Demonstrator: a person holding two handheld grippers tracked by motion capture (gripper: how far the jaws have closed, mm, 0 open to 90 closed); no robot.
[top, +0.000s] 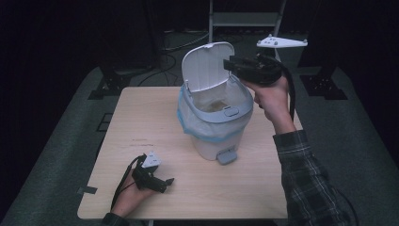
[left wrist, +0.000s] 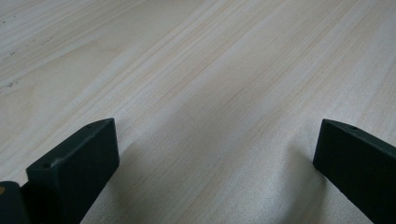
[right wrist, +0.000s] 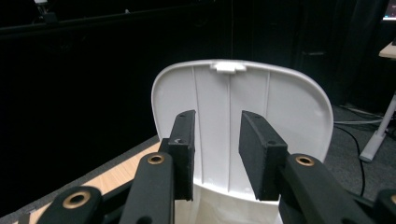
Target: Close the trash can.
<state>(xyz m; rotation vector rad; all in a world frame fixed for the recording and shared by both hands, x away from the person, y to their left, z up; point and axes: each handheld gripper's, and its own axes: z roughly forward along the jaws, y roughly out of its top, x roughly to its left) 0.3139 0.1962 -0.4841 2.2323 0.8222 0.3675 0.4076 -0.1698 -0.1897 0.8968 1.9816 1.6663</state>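
While the one table (top: 141, 117) carries a single white pedal bin (top: 214, 122) near its far edge, lid (top: 204, 66) raised, the right gripper (top: 234, 65) hangs above the rim, jaws narrowly apart, empty. A nudge might slam the lid. The left gripper (top: 165, 182) rests near the front edge, spread wide.

Overhead light falls on the pale wooden table (top: 141, 117) while the surrounding room sinks into near-black, jaws casting soft shadows, frames slightly soft and grainy.
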